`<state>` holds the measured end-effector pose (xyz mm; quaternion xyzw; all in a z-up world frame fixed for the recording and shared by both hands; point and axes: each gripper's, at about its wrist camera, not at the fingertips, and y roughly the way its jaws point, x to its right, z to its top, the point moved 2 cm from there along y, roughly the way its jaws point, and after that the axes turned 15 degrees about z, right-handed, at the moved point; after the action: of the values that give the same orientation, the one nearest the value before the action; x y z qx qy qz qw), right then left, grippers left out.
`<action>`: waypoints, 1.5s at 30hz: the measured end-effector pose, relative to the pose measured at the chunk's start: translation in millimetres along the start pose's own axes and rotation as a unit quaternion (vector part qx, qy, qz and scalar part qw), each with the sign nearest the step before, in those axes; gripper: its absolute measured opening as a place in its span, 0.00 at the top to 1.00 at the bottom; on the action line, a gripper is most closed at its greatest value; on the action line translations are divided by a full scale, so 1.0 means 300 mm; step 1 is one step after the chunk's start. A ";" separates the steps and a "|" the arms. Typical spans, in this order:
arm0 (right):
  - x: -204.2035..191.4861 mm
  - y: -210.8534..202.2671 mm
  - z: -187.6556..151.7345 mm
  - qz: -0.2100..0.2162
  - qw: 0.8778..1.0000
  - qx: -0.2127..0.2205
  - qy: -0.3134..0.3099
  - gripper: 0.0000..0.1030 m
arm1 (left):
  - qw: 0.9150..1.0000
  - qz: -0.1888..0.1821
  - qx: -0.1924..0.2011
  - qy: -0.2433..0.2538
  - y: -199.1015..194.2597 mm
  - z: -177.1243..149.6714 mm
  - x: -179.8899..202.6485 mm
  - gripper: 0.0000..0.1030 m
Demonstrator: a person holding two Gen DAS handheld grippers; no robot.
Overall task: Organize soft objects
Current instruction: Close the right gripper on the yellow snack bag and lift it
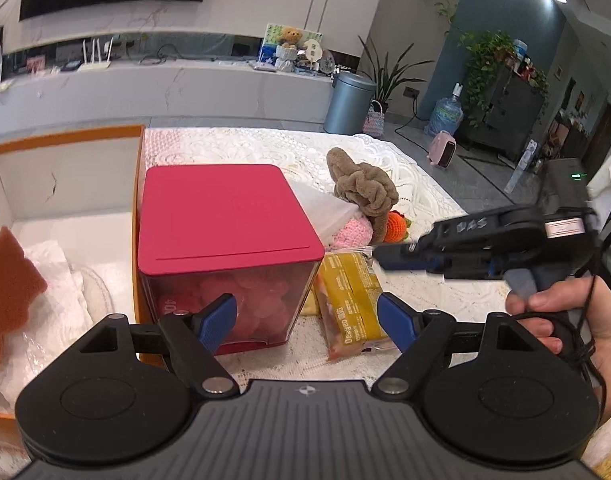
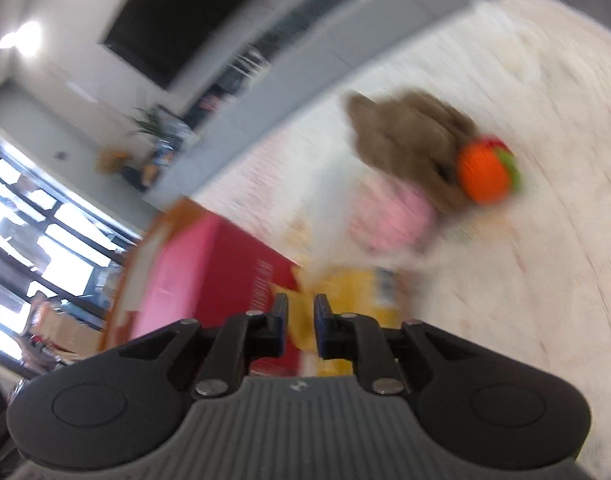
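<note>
1. An orange-rimmed box (image 1: 139,184) is sitting at the table's left, already holding white padding (image 1: 65,280) and a rust-brown sponge piece (image 1: 7,292) — seemingly the sorting done so far.
2. A brown plush (image 1: 363,188), a pink knit item (image 1: 355,232) and an orange knit ball (image 1: 397,224) are lying together on the lace cloth (image 1: 245,148) beyond the pink-lidded container (image 1: 225,216), still waiting to be put away.
3. The right gripper (image 2: 299,312) is closing narrowly on the edge of a yellow packet (image 1: 351,300); the blur makes firm contact hard to confirm.
4. The left gripper (image 1: 307,318) is hanging wide and empty above the container.
</note>
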<state>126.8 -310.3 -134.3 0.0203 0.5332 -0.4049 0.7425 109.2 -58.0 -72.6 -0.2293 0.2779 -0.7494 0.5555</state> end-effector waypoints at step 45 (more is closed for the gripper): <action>0.002 0.109 -0.001 -0.134 0.988 -0.011 -0.071 0.48 | 1.000 -0.004 -0.011 -0.028 -0.053 0.079 0.023 0.09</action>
<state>147.0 -288.4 -148.0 -0.0888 0.4812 -0.4955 0.7176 111.4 -64.7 -44.1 -0.2577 0.2699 -0.7416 0.5575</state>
